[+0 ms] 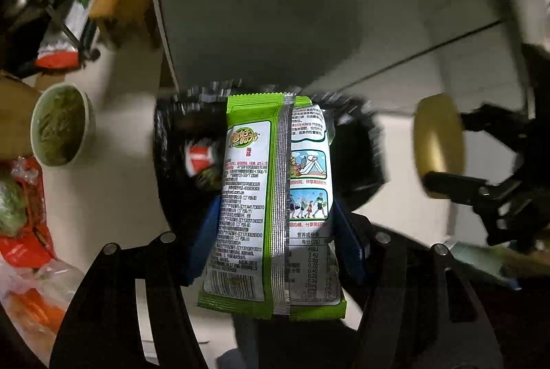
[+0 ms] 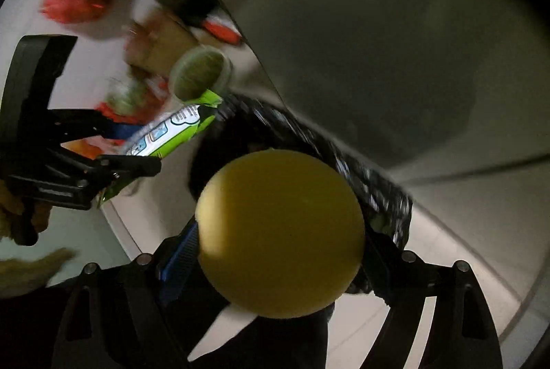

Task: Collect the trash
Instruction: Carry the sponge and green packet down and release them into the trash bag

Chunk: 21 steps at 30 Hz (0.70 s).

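pale floor (image 1: pixel 113 87); left claw (image 1: pixel 275 224) grips snack packet (image 1: pixel 275 197); right claw (image 2: pixel 280 252) grips yellow disc (image 2: pixel 280 231)

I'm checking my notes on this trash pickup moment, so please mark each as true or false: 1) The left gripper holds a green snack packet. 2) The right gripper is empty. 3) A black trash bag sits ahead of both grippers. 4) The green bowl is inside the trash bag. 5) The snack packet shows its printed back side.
1) True: the left gripper is shut on the green snack packet.
2) False: the right gripper is shut on a round yellow lid.
3) True: the black trash bag lies open just beyond both.
4) False: the green bowl stands on the white surface beside the bag.
5) True: its seam, barcode and nutrition table face the left wrist camera.
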Each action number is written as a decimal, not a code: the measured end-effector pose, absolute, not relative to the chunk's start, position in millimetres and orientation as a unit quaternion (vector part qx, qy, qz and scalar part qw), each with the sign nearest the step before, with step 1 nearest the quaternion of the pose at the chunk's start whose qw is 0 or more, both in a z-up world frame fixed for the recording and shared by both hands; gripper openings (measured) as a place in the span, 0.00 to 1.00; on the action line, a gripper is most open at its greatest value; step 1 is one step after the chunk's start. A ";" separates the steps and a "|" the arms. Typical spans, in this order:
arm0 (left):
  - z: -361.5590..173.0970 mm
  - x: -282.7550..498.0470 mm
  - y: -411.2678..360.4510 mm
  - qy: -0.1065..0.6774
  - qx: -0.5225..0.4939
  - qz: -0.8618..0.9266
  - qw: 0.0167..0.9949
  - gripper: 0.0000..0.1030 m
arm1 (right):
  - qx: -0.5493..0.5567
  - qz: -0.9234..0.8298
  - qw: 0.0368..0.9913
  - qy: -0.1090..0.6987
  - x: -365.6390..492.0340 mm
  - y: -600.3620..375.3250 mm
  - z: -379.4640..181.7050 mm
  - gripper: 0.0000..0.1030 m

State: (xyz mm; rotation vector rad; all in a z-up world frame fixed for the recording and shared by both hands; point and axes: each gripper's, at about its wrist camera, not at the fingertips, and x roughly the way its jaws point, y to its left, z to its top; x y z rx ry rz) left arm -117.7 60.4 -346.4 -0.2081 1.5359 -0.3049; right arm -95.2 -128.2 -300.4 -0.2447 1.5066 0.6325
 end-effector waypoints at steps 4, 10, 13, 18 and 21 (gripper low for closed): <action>-415.4 -107.7 47.6 0.734 -0.041 -0.107 0.670 0.60 | -0.119 0.237 0.655 0.708 -93.2 -131.4 -367.8 0.80; -468.8 -111.6 32.4 0.769 0.023 -0.091 0.633 0.75 | -0.137 0.195 0.637 0.733 -89.2 -137.5 -423.7 0.86; -473.7 -112.9 33.7 0.770 0.035 -0.081 0.632 0.81 | -0.138 0.175 0.628 0.745 -87.1 -143.4 -442.9 0.89; -462.9 -114.9 36.8 0.767 0.026 -0.065 0.638 0.85 | -0.127 0.165 0.630 0.748 -82.9 -150.1 -443.5 0.94; -452.1 -111.0 36.8 0.761 0.022 -0.061 0.645 0.85 | -0.129 0.165 0.633 0.746 -80.6 -151.9 -437.6 0.95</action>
